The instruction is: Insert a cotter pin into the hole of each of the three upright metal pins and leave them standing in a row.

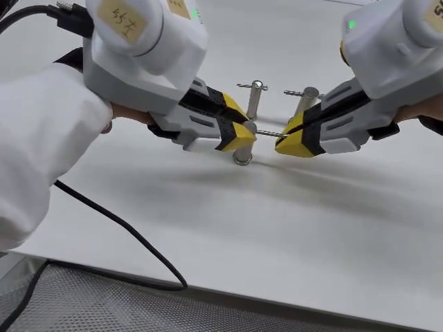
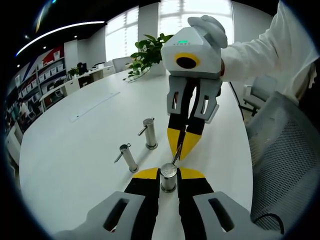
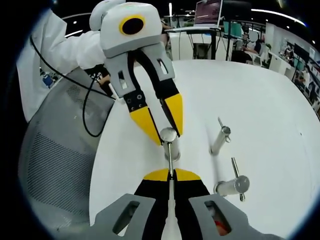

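A short upright metal pin [image 1: 243, 158] stands on the white table [image 1: 228, 228], and my left gripper [image 1: 242, 135] is shut on it from the left. From the right, my right gripper [image 1: 285, 142] is shut on a thin cotter pin [image 1: 267, 133] whose tip meets the top of that metal pin. The left gripper view has the held pin [image 2: 168, 177] between its yellow jaws, with the right gripper [image 2: 182, 150] above it. In the right gripper view the cotter pin [image 3: 171, 160] points at the pin head [image 3: 169, 135]. Behind stand two more metal pins [image 1: 255, 98] [image 1: 307, 101], each with a cotter pin through it.
A black cable [image 1: 118, 228] trails across the table's near left part toward the front edge. A mesh office chair [image 2: 285, 165] stands beside the table. A potted plant [image 2: 147, 55] stands at the table's far end.
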The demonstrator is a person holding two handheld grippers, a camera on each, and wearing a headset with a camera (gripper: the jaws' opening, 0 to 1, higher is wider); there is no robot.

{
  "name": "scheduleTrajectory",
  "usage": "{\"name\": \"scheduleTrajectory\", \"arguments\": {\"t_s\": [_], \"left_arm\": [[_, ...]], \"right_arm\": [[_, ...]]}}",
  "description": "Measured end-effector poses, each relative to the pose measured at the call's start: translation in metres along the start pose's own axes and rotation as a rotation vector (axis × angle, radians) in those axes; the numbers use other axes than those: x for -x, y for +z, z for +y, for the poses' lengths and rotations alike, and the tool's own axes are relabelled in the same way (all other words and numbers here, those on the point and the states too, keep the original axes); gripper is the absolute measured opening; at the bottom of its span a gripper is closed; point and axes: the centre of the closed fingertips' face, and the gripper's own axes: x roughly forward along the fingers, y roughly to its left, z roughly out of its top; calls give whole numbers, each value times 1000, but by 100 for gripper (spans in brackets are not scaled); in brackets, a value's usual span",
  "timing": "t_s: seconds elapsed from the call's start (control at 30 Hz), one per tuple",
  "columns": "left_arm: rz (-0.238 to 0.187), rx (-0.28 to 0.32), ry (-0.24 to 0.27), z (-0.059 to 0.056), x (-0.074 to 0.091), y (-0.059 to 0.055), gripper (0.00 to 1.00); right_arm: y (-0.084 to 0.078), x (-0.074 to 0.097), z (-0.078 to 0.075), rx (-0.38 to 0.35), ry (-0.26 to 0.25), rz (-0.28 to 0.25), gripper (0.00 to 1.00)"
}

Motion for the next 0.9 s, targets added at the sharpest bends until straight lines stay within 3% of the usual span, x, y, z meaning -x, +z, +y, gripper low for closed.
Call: {"name": "scheduleTrajectory", "arguments": {"t_s": [0.5,0.77,0.8,0.9], "left_arm": [[13,-14,-11,1,2,0,10],[23,-18,-14,1,1,-1,10],[26,-18,-14,0,1,0,10],[27,-18,-14,-2,1,0,10]], "right_arm": [[16,-7,1,35,1,5,0],[17,-10,1,127,-11,35,0],[20,-11,2,158,-13,15,0],[21,-11,2,141,-20,16,3]]}}
